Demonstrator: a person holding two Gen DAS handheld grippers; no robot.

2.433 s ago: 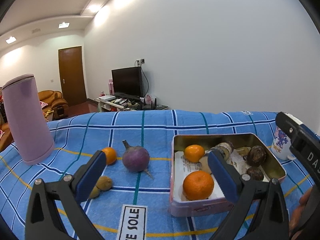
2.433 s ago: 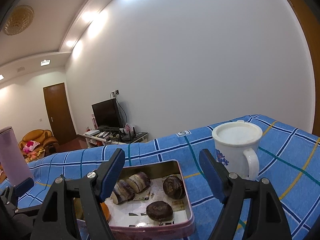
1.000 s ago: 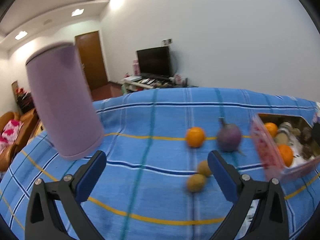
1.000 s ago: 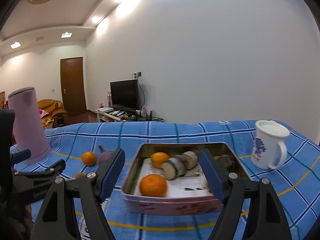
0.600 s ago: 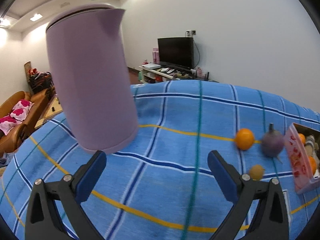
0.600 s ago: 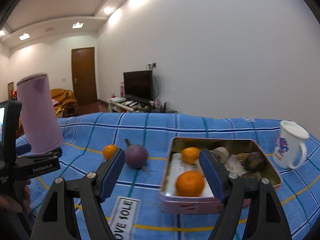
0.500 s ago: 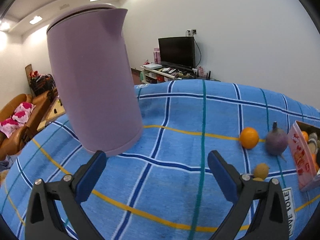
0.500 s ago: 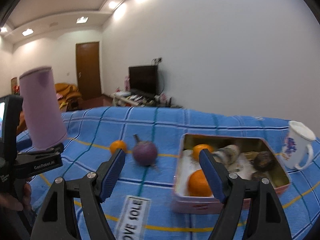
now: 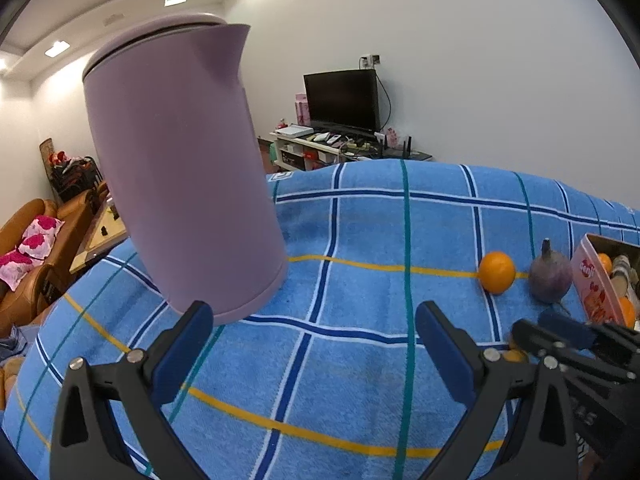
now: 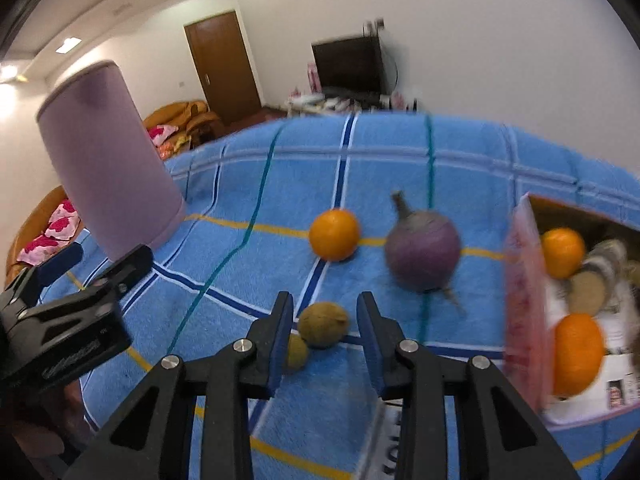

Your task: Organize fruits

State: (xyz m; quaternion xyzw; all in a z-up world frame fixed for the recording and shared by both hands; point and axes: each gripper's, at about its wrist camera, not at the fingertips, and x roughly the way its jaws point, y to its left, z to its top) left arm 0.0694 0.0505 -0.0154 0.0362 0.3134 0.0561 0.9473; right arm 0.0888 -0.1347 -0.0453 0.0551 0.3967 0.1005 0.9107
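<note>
In the right wrist view my right gripper (image 10: 323, 322) stands partly closed around a brown kiwi (image 10: 323, 324) on the blue cloth, with small gaps on both sides. A second kiwi (image 10: 297, 351) lies just behind the left finger. A loose orange (image 10: 334, 234) and a purple turnip (image 10: 423, 257) sit beyond. The pink tin (image 10: 520, 300) at the right holds two oranges (image 10: 562, 252) and other food. My left gripper (image 9: 312, 344) is open and empty over bare cloth near the purple kettle (image 9: 184, 168).
The purple kettle (image 10: 108, 176) stands at the table's left. The left gripper's body (image 10: 64, 328) is at the left of the right wrist view. The table edge falls off beyond the kettle toward sofas (image 9: 28, 248).
My right gripper has dropped and moved left toward the kiwis and its jaws have narrowed around one. My left gripper has barely moved by the kettle.
</note>
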